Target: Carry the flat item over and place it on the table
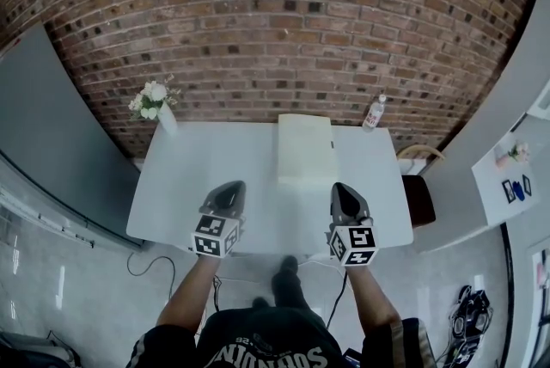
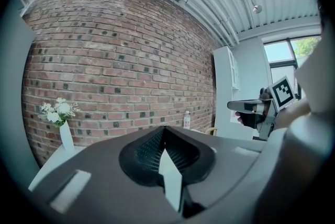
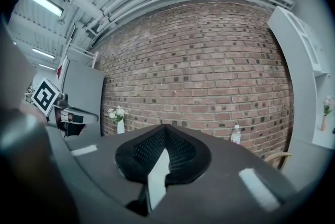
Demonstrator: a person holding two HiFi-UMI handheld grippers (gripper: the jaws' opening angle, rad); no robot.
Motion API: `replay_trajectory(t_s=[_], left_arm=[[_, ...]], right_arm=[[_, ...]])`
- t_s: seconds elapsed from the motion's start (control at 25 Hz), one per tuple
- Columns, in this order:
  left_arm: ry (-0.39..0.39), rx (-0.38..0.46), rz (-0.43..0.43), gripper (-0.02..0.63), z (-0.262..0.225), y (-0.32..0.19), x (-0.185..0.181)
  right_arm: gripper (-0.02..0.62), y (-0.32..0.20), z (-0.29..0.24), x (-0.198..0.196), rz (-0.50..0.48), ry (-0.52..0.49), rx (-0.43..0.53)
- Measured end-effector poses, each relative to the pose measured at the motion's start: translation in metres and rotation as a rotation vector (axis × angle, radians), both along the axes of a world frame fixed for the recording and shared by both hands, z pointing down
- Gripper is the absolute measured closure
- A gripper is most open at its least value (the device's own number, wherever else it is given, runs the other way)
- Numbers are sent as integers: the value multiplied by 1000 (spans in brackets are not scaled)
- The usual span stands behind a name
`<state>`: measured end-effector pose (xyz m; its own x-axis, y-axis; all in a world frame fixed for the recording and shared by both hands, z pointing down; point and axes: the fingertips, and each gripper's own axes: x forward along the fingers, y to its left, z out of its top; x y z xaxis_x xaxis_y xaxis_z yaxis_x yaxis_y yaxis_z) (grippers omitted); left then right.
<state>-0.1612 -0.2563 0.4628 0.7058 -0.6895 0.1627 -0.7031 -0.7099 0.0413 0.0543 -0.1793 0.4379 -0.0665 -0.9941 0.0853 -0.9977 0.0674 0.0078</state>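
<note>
The flat item (image 1: 305, 150), a pale rectangular slab, lies on the white counter (image 1: 215, 177) at the middle of its far edge. The left gripper (image 1: 230, 186) and right gripper (image 1: 344, 188) hang over the counter's near half, apart from the item. Each has its jaws pressed together with nothing between them. A vase of flowers (image 1: 157, 106) stands at the counter's far left corner, and a bottle (image 1: 374, 113) at its far right.

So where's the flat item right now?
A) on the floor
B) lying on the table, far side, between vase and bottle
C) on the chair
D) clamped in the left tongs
B: the head view shows the flat item lying on the table between the vase and the bottle, with the left tongs and right tongs short of it.
</note>
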Motion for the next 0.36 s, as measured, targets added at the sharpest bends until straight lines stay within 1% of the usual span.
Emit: replay_trajectory(t_s=[0.36], left_arm=[[2,7,2,597,-5,-8,-3]], right_arm=[[597,-7,-6,-3,-4,2,5]])
